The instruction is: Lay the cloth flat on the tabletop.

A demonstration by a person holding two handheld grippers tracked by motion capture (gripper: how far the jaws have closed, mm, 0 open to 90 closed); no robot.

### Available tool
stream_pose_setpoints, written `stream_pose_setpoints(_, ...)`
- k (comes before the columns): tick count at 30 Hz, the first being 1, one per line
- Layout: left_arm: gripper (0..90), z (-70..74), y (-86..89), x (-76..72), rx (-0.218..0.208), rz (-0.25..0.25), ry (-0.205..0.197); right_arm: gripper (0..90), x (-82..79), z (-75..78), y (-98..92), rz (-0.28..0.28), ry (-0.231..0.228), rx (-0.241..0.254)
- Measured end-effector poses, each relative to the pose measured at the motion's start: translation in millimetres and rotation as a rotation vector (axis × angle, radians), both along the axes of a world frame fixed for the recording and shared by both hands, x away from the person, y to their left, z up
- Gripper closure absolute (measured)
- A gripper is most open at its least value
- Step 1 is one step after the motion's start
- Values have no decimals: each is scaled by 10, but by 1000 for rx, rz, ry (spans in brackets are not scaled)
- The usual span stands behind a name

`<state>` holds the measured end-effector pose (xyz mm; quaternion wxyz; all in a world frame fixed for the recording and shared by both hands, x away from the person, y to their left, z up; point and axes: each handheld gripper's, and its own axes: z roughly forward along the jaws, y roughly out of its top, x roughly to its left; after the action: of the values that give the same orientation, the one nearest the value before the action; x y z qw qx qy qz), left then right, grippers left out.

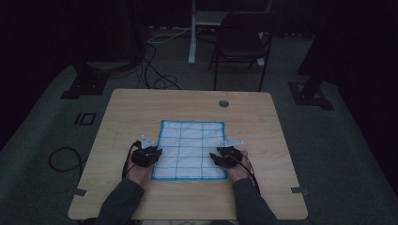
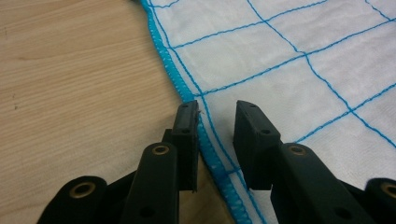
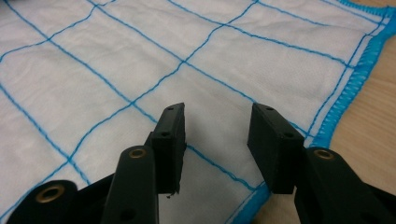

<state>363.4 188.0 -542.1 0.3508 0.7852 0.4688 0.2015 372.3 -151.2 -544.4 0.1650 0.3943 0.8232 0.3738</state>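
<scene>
Both tools (image 1: 146, 154) (image 1: 226, 156): jaws apart, empty | cloth (image 1: 190, 150): white, blue grid, blue hem, flat on table (image 1: 136, 112)

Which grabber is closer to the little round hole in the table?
Right. The right gripper sits at the cloth's right edge, below the hole; the left gripper is across the cloth, farther away.
</scene>
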Motion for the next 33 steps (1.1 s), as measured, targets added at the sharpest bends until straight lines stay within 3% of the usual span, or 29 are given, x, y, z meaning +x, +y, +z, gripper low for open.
stream_pose_setpoints(15, 720, 0, -21, -182, -1, -24, 5, 559, -239, -7, -141, 15, 11, 22)
stream_pose_setpoints(33, 718, -4, 17, -304, -14, -23, 9, 551, -309, -13, -155, 11, 15, 37)
